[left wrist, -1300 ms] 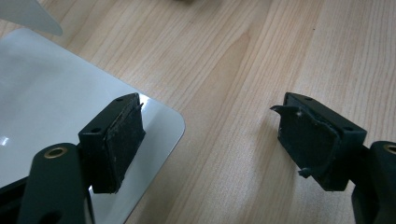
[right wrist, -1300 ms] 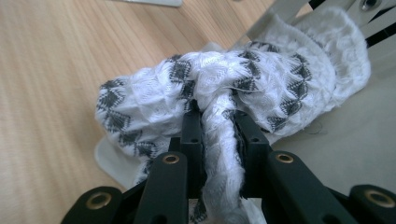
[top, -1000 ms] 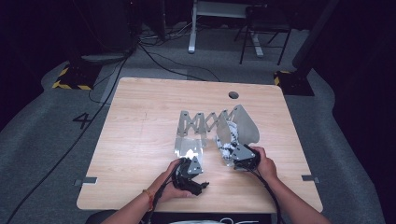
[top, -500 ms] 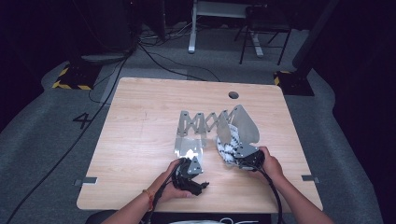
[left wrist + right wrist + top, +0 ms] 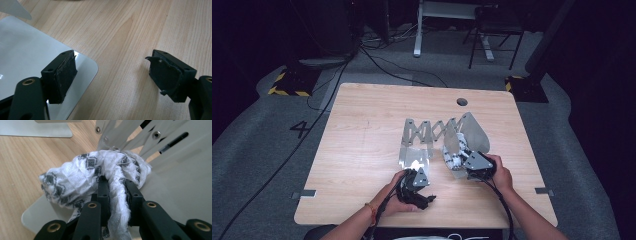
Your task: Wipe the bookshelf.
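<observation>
A white cloth with a grey pattern (image 5: pixel 85 177) is bunched up over a flat metal plate (image 5: pixel 175 192) of a scissor-link metal frame (image 5: pixel 432 131). My right gripper (image 5: pixel 117 187) is shut on a twisted strand of that cloth; from above, the right gripper (image 5: pixel 468 161) sits over the cloth (image 5: pixel 453 156) at the frame's right plate. My left gripper (image 5: pixel 111 75) is open just above the wood, its left pad (image 5: pixel 63 75) over the corner of the other shiny plate (image 5: pixel 22 60). In the high view the left gripper (image 5: pixel 418 176) sits just below that plate (image 5: pixel 413 158).
The wooden table (image 5: pixel 362 150) has a round cable hole (image 5: pixel 462 102) near its far right edge. A person's two hands hold the grippers at the near edge. Cables trail off the front. Dark floor, chair legs and a stand lie beyond the table.
The right gripper with the cloth has shifted slightly right and toward the near edge. The left gripper has stayed put.
</observation>
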Demonstrator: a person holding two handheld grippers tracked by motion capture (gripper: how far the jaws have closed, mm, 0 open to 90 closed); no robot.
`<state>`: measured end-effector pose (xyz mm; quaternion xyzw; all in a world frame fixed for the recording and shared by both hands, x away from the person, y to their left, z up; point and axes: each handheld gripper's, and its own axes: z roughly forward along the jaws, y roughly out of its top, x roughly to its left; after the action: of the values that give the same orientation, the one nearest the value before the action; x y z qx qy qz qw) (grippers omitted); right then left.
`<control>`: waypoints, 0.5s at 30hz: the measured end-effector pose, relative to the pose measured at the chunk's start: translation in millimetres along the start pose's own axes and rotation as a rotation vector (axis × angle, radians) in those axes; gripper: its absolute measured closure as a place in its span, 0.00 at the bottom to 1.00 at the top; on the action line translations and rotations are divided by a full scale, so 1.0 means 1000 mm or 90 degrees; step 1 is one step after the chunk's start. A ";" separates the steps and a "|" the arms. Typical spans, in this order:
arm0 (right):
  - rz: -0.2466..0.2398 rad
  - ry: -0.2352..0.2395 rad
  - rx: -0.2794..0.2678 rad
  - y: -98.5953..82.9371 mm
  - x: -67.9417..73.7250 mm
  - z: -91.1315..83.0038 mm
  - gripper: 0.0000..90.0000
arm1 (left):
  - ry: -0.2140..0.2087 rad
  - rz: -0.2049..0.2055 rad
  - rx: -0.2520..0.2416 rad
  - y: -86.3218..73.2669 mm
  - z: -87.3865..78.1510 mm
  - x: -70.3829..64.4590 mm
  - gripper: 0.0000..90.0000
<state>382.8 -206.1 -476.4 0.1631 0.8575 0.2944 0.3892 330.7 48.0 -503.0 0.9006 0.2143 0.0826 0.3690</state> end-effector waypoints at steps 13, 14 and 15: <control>-0.022 0.053 0.076 -0.004 0.006 0.026 0.86 | 0.000 0.000 -0.001 0.000 0.000 0.000 0.24; -0.022 0.058 0.077 -0.005 0.006 0.026 0.86 | 0.000 0.000 -0.001 0.000 0.000 0.000 0.24; -0.023 0.064 0.078 -0.005 0.005 0.025 0.86 | 0.000 0.000 -0.001 0.000 0.000 0.000 0.24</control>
<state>398.3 -198.2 -495.6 0.1565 0.8951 0.2421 0.3400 330.4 48.0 -503.2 0.9003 0.2145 0.0827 0.3695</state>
